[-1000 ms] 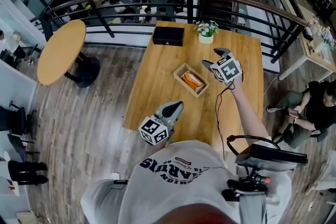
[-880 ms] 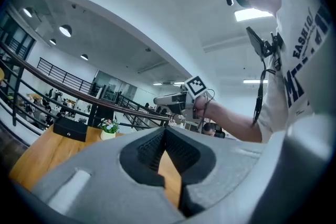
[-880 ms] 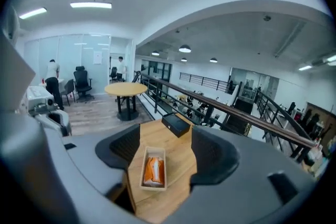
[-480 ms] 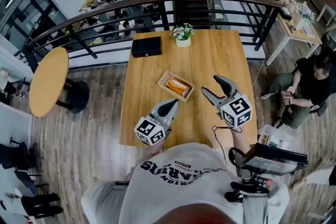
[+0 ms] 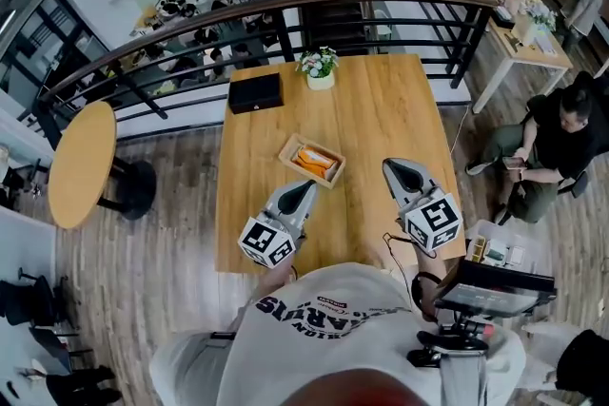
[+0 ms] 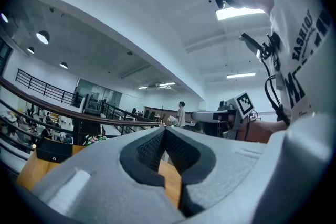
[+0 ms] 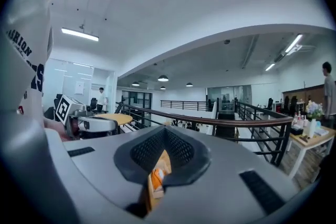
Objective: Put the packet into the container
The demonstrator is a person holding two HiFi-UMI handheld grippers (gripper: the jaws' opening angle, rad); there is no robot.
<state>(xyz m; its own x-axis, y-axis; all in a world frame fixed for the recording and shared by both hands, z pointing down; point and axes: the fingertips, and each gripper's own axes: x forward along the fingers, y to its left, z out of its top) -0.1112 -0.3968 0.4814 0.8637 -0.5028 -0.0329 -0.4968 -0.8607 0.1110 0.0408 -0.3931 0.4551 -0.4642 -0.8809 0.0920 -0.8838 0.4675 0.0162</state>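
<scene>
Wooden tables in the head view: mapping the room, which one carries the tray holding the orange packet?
The rectangular wooden table at centre, not the smaller round wooden table standing apart at left.

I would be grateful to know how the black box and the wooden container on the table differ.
The black box is dark and closed; the wooden container is light, open-topped and holds an orange packet. The box sits at the table's far edge, the container near its middle. Both are rectangular and rest on that table.

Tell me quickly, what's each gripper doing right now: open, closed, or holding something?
Left gripper: closed, empty.
Right gripper: just closed, nothing held.
</scene>
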